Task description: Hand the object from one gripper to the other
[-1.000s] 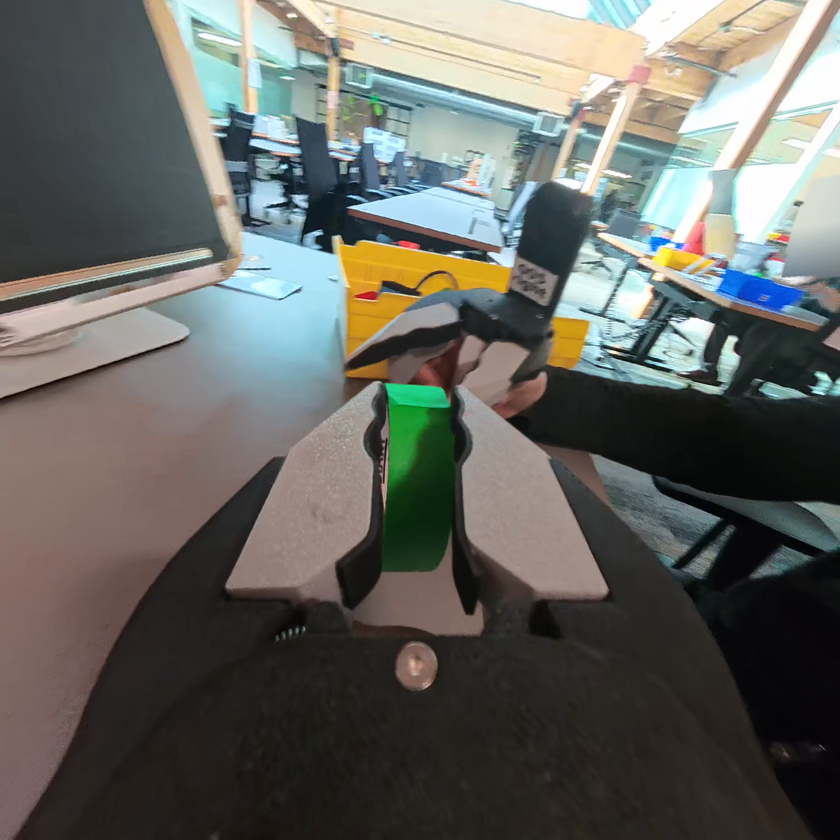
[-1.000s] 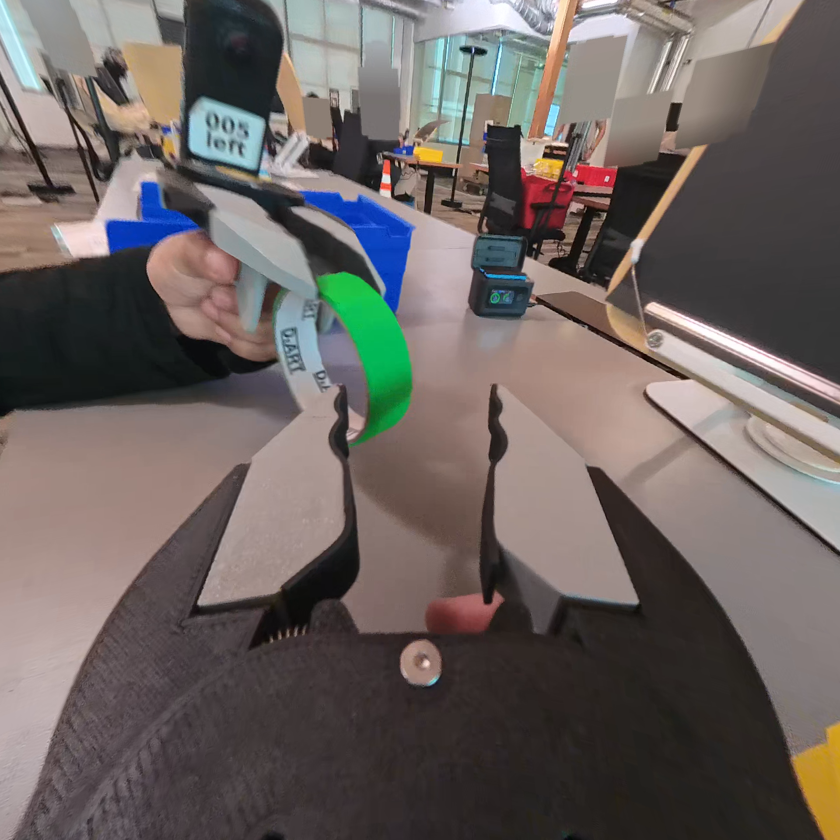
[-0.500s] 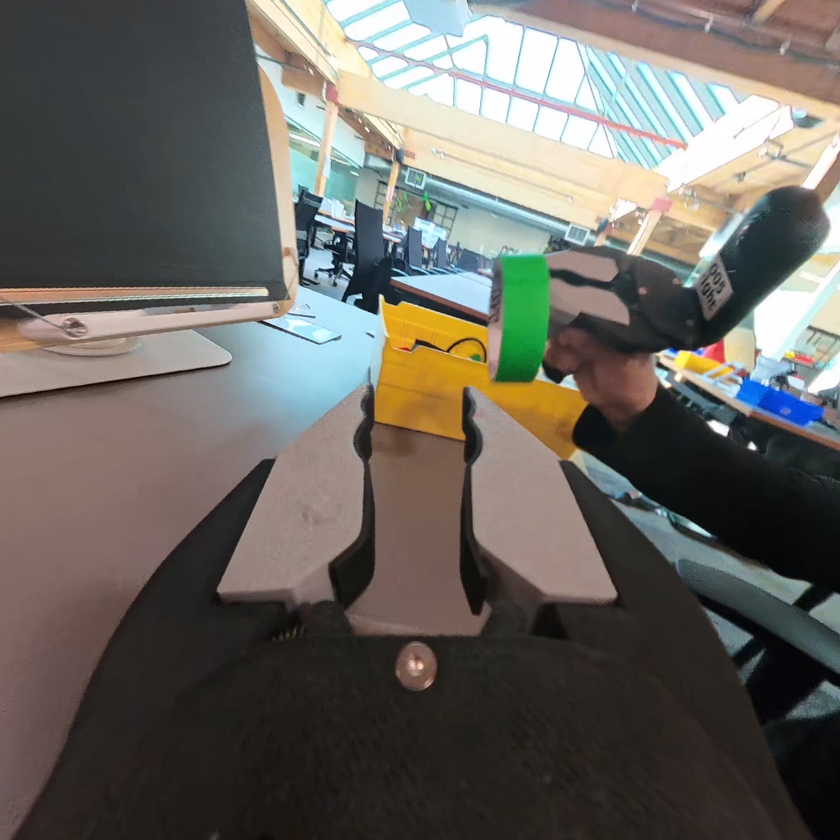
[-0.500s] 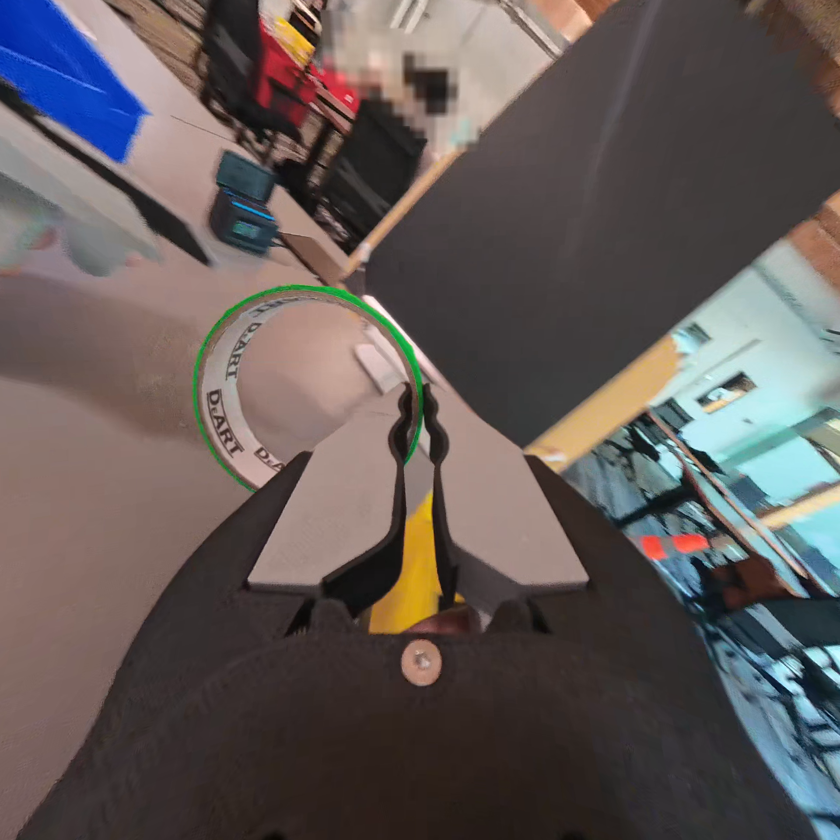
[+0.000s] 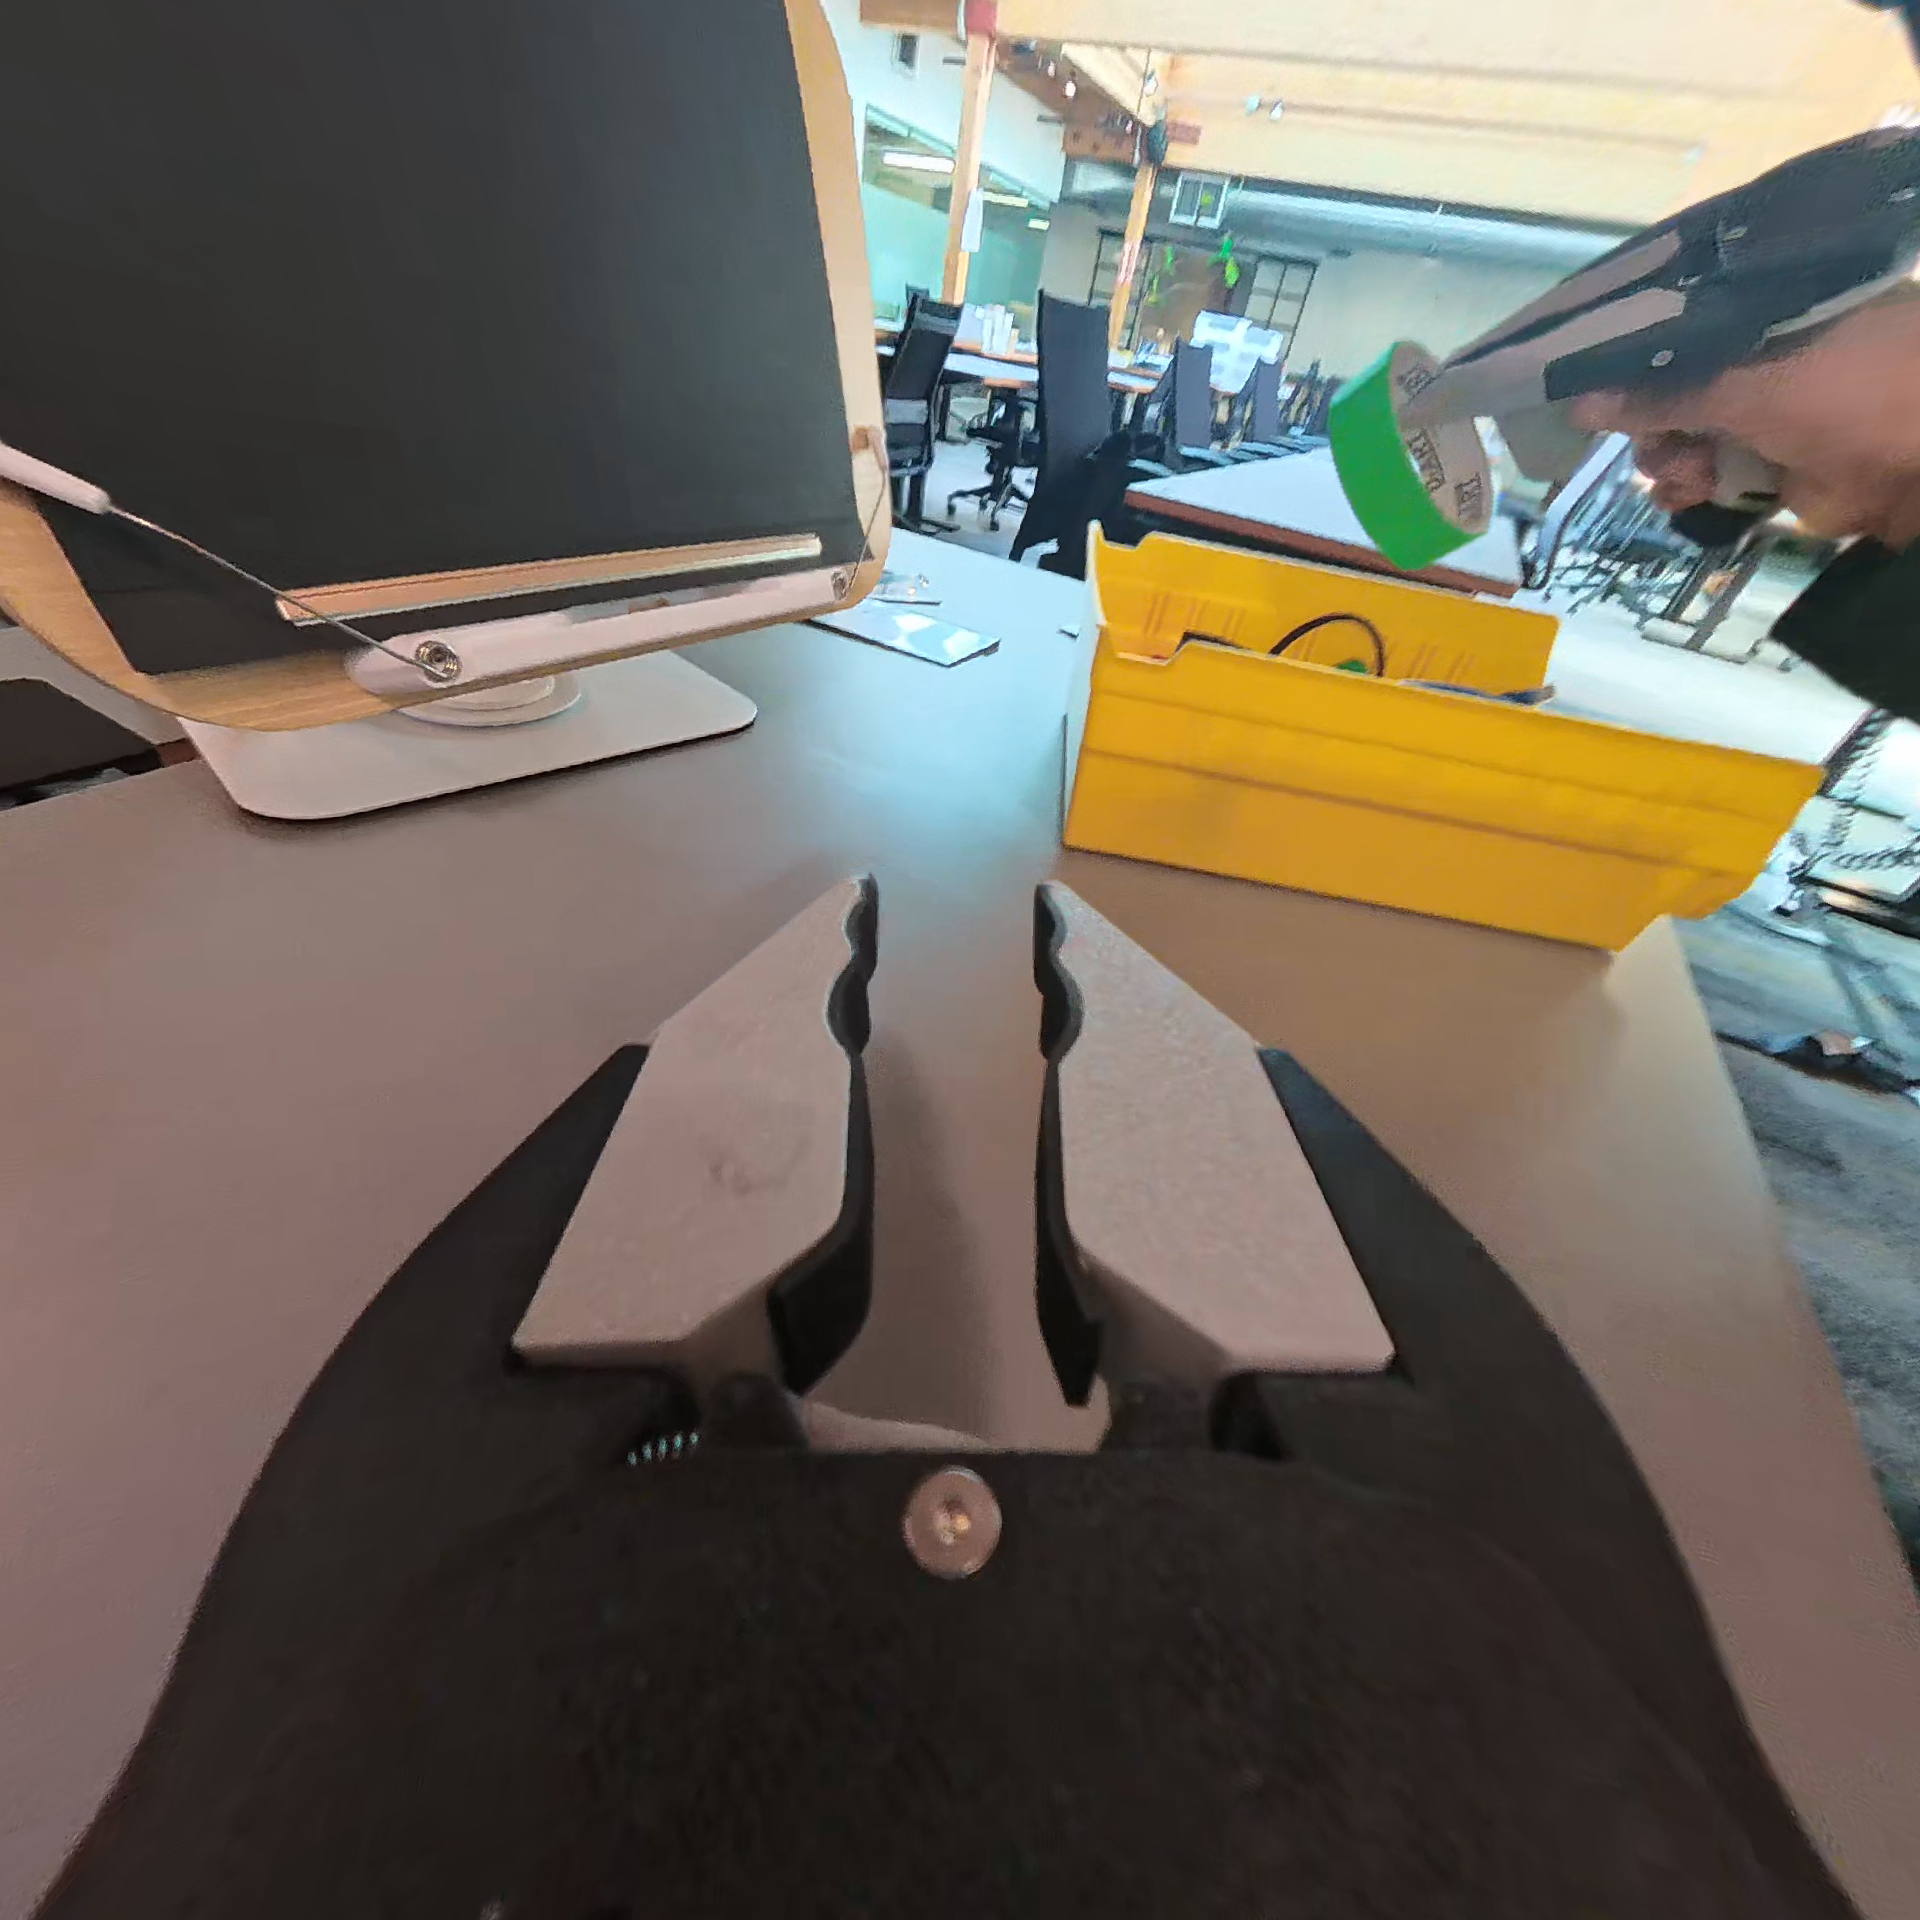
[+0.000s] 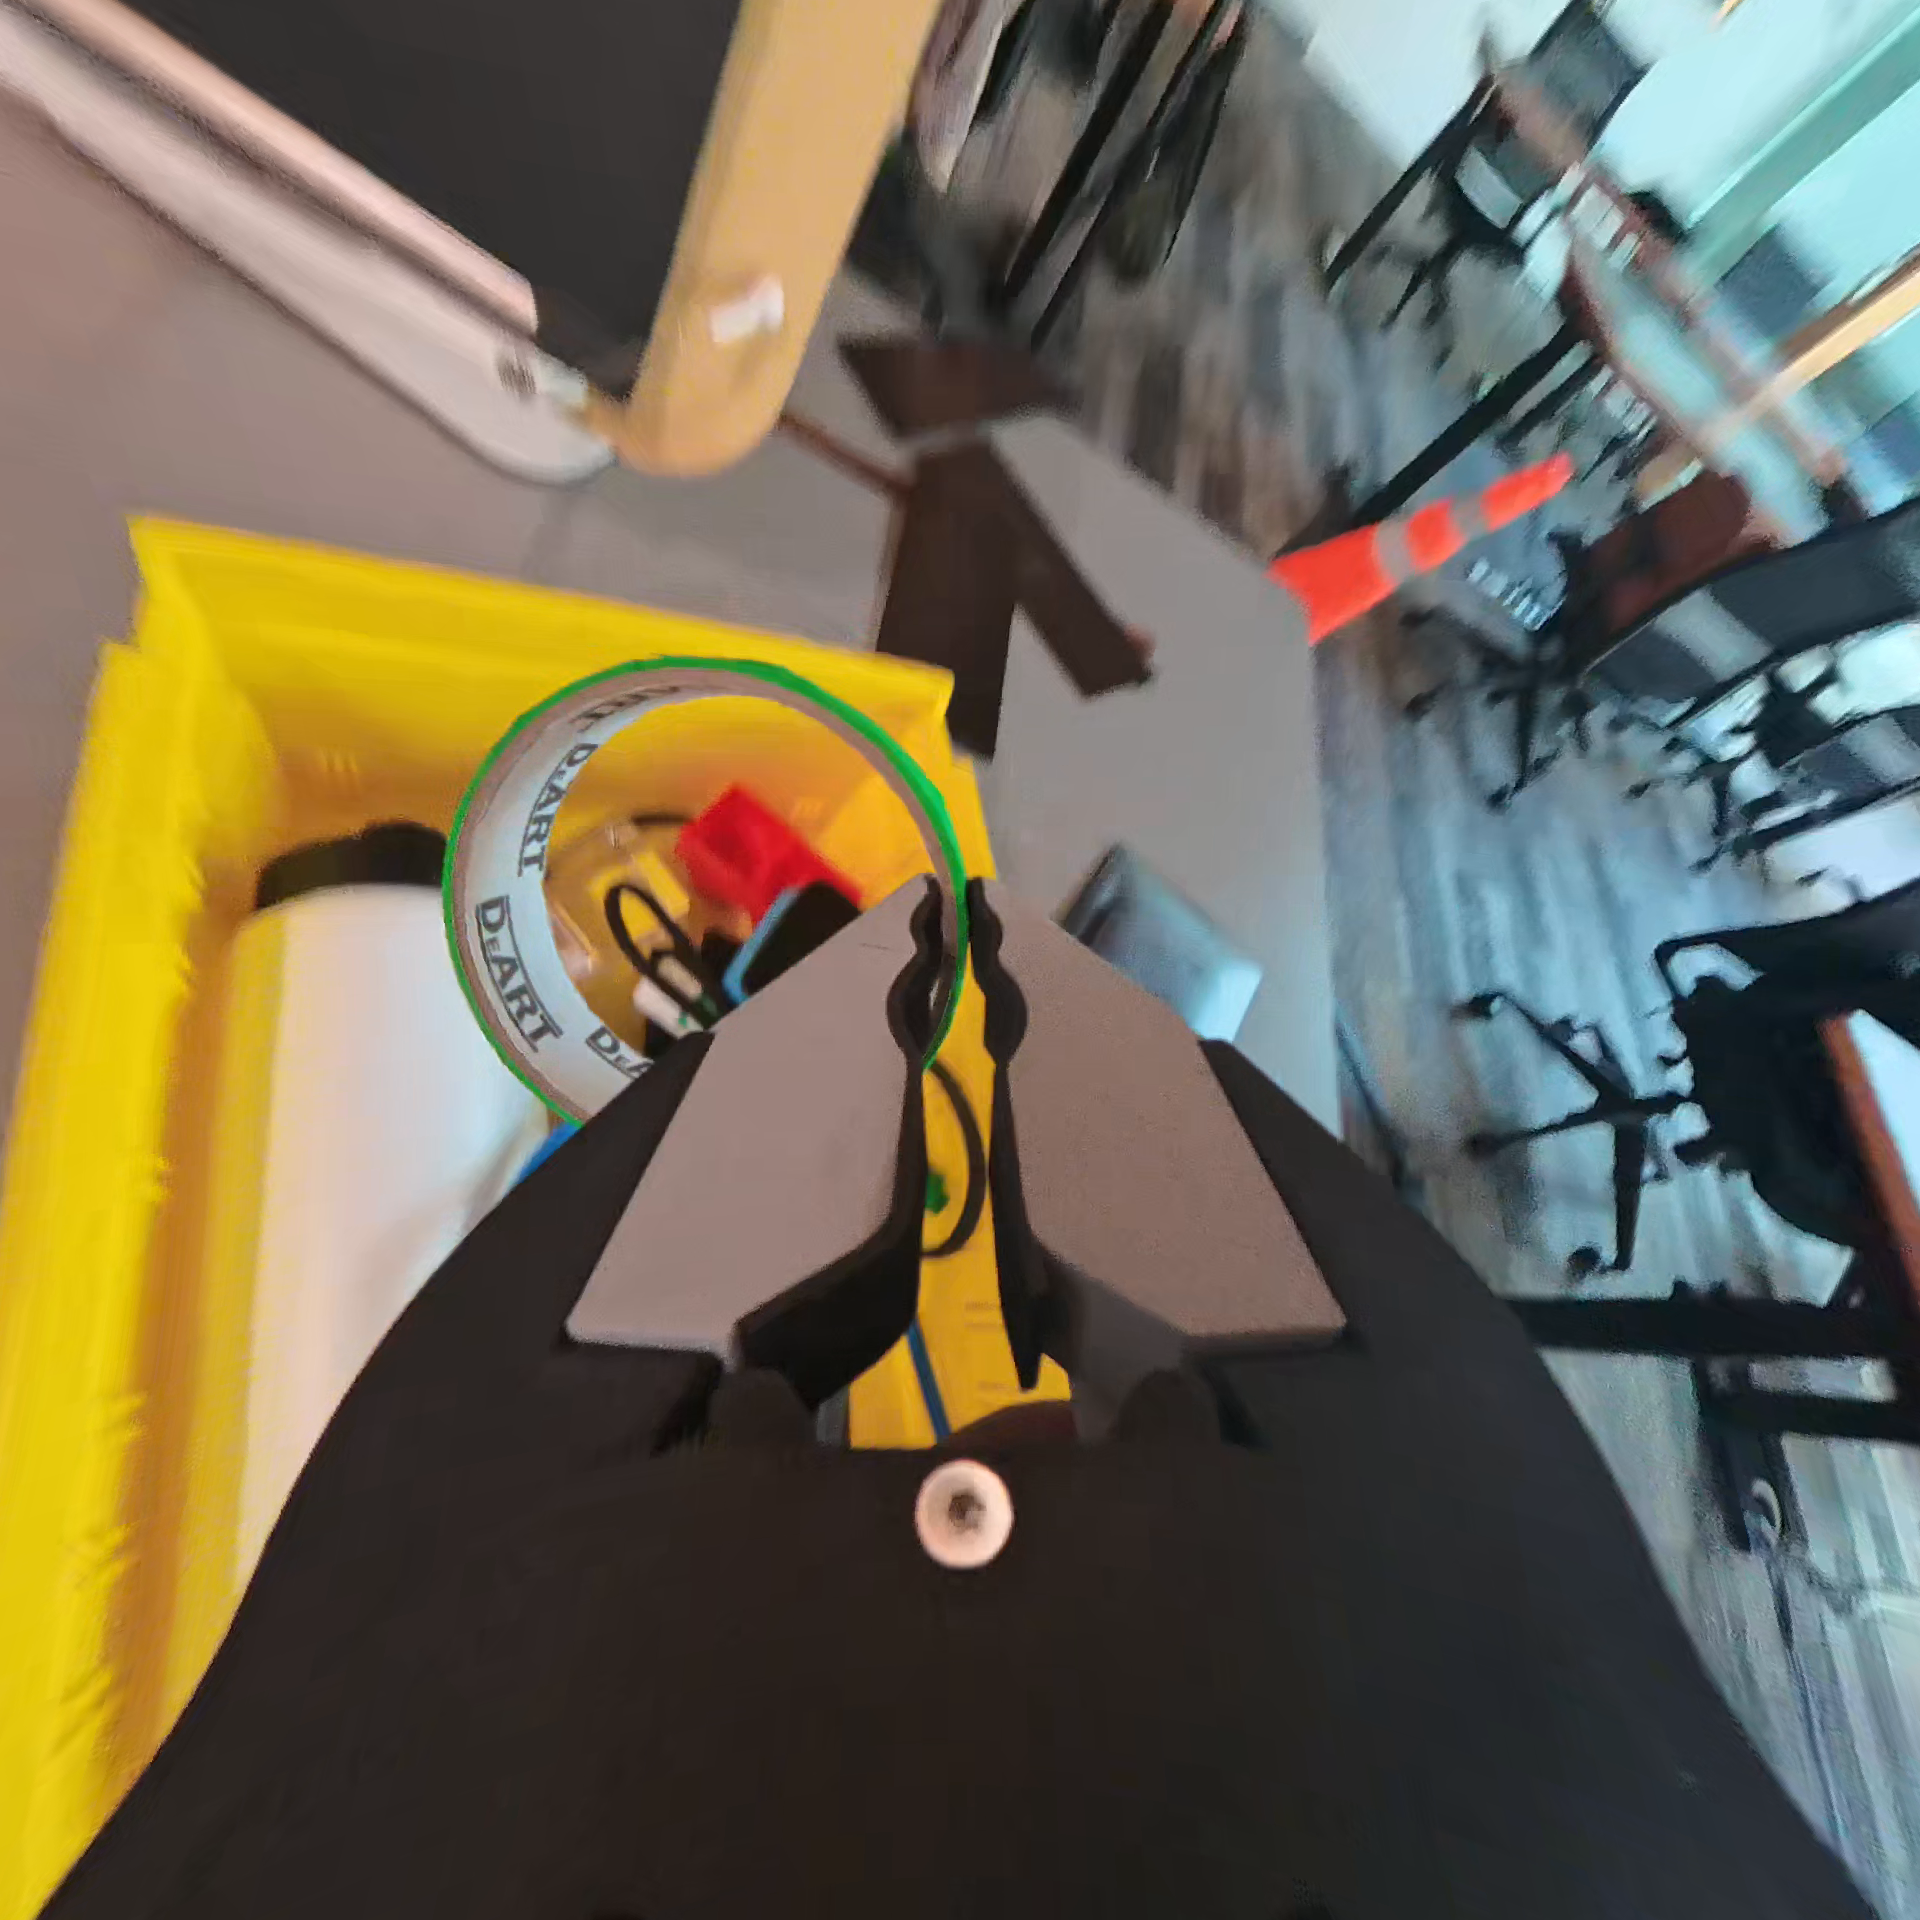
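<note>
The object is a roll of green tape (image 6: 499,914) with a white printed core. My right gripper (image 6: 951,904) is shut on the roll's rim and holds it in the air above the yellow bin (image 6: 166,727). In the left wrist view the roll (image 5: 1387,468) hangs from the right gripper (image 5: 1455,379) at the upper right, over the yellow bin (image 5: 1351,800). My left gripper (image 5: 951,914) is open and empty, low over the grey table (image 5: 312,1018), apart from the roll.
A monitor (image 5: 416,291) on a white stand stands at the back left of the table. The yellow bin holds a white roll (image 6: 343,1091), a red block (image 6: 743,857) and cables. Chairs and an orange cone (image 6: 1403,545) are on the floor beyond the table's right edge (image 5: 1745,1143). The tips of one gripper are about 40 cm away from the tips of the other.
The green tape roll passed from my left gripper to my right one. The left gripper opened and drew back low over the table. The right gripper carried the roll over the yellow bin.
</note>
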Tool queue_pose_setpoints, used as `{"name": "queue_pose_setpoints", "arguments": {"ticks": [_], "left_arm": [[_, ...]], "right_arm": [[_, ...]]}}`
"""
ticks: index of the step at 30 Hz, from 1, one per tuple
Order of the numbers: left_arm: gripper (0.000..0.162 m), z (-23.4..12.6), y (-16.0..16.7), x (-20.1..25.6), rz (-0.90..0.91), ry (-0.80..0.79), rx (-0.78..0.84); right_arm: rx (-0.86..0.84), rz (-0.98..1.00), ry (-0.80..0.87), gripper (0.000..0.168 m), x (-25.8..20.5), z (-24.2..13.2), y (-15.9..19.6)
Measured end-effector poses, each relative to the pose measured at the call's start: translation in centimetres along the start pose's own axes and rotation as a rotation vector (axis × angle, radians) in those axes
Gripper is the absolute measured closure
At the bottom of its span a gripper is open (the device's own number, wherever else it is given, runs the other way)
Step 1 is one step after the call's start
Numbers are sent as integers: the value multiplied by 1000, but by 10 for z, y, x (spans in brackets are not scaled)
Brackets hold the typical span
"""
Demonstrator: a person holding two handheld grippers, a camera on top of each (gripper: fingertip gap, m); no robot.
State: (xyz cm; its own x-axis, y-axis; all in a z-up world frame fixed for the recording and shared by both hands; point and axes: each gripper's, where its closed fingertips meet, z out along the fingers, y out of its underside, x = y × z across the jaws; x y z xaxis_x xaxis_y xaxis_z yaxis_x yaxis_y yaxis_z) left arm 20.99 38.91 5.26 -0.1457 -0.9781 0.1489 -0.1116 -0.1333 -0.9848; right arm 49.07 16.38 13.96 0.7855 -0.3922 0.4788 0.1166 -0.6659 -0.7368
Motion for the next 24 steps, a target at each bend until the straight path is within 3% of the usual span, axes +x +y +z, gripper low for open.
{"name": "queue_pose_setpoints", "arguments": {"ticks": [1,4,6,10,13,19,22,24], "left_arm": [[136,1,3,-1,13,-11,-15],[137,3,9,-3,43,-29,-44],[137,4,12,-2,51,-32,-54],[137,5,13,-2,61,-34,-62],[138,5,13,-4,82,-51,-66],[139,0,9,-19,179,-157,-48],[144,-3,6,-22,171,-176,-25],[141,-5,3,-26,172,-200,-8]], "right_arm": [[-57,5,-22,167,-3,9,16],[-195,32,-134,153,-23,28,52],[-192,69,-139,144,-23,30,49],[-13,107,-69,138,-10,11,-4],[72,88,-121,126,-34,0,-44],[356,165,-559,112,-187,-21,-124],[427,241,-742,112,-266,-11,-136],[420,223,-773,111,-308,15,-131]]}}
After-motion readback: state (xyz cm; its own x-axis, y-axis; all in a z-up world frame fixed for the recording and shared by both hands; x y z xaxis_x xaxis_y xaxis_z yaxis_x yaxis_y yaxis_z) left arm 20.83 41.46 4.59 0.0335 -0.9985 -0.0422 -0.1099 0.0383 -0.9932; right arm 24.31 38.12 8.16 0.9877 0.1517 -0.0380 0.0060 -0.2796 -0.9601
